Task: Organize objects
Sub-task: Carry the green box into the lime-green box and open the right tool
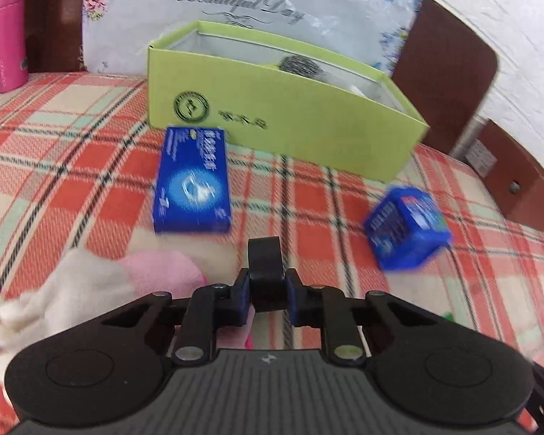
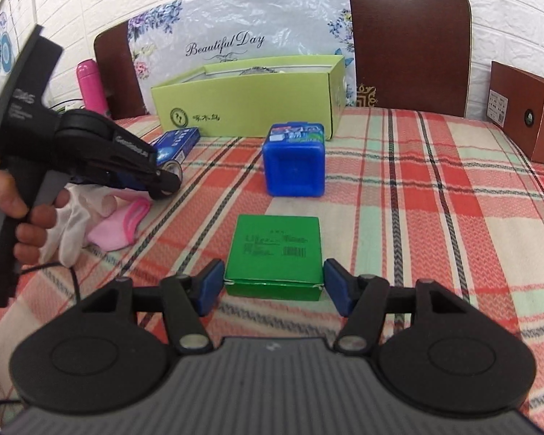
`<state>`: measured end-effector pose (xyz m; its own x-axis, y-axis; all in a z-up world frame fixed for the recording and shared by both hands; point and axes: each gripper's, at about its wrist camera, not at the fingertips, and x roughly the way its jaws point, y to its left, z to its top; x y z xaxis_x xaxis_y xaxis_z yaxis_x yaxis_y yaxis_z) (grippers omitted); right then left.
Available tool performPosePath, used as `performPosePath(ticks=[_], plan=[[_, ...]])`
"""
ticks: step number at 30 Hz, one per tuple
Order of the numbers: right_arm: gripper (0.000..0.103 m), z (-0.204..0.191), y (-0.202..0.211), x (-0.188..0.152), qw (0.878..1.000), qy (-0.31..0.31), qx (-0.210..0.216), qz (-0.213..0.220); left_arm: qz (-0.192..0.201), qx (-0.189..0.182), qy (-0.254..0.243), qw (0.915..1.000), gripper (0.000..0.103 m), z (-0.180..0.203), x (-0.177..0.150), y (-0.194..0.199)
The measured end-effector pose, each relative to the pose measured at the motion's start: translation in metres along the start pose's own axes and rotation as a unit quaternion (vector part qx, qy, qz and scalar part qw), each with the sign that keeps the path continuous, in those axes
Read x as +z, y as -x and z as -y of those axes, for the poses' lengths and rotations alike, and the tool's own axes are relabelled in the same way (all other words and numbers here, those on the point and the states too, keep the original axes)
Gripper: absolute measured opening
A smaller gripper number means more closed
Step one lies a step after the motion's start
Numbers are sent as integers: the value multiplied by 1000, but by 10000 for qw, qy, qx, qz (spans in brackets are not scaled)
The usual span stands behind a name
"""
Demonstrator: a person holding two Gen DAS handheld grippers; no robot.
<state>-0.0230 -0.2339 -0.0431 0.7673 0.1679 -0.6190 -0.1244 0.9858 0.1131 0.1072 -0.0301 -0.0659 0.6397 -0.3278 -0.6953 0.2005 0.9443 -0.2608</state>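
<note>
My left gripper [image 1: 266, 301] is shut on a small black roll [image 1: 265, 272], held above the plaid cloth; it shows from the side in the right wrist view [image 2: 165, 181]. A flat blue box [image 1: 193, 181] lies ahead of it, in front of the open light-green box [image 1: 272, 123]. A blue tub [image 1: 406, 228] lies tipped at the right. My right gripper [image 2: 273, 286] is open, its pads [image 2: 210, 284] on either side of the near end of a green box [image 2: 275, 253]. The blue tub [image 2: 294, 161] and the light-green box [image 2: 246, 105] stand beyond.
Pink and white gloves [image 1: 101, 282] lie at the left, also in the right wrist view [image 2: 101, 224]. A pink bottle [image 2: 90, 87] stands at the back left. Brown chair backs [image 2: 409, 43] and a brown box [image 2: 526, 108] line the far and right edges.
</note>
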Motion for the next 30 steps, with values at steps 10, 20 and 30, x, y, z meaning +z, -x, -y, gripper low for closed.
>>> performPosePath(ticks=[10, 20, 30], plan=[[72, 0, 3, 0, 9999, 21, -80, -74, -179, 12, -237, 9996, 25, 22, -19, 10], [72, -1, -13, 4, 9996, 47, -182, -192, -184, 60, -300, 9994, 25, 23, -21, 10], [61, -4, -23, 6, 9995, 107, -214, -212, -209, -45, -403, 9990, 18, 21, -21, 9]])
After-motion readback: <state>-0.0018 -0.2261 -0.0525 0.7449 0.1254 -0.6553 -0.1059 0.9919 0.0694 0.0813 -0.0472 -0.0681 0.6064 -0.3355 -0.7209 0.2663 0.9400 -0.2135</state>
